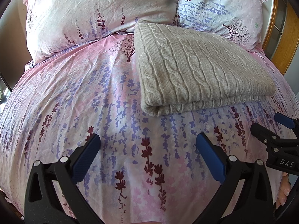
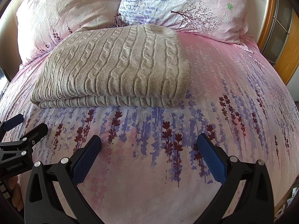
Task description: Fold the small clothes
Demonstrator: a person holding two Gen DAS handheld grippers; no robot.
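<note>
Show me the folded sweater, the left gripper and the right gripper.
sweater (image 2: 115, 63), right wrist view, middle of top face
left gripper (image 1: 147, 143), left wrist view, between fingertips
right gripper (image 2: 148, 143), right wrist view, between fingertips

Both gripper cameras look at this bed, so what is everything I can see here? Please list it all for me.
Knitted garment: one, beige cable knit, folded into a rectangle, lying on the bedcover just in front of the pillows.
Bedcover: one, pink with purple and dark red flower print, spread over the whole bed.
Pillows: two, same floral print, side by side at the head of the bed, one on the left, one on the right.
Wooden frame: one, orange-brown with glass panes, at the right edge beyond the bed.
Left gripper: black with blue pads, open, above the bedcover, holding nothing.
Right gripper: same build, open, also holding nothing.
</note>
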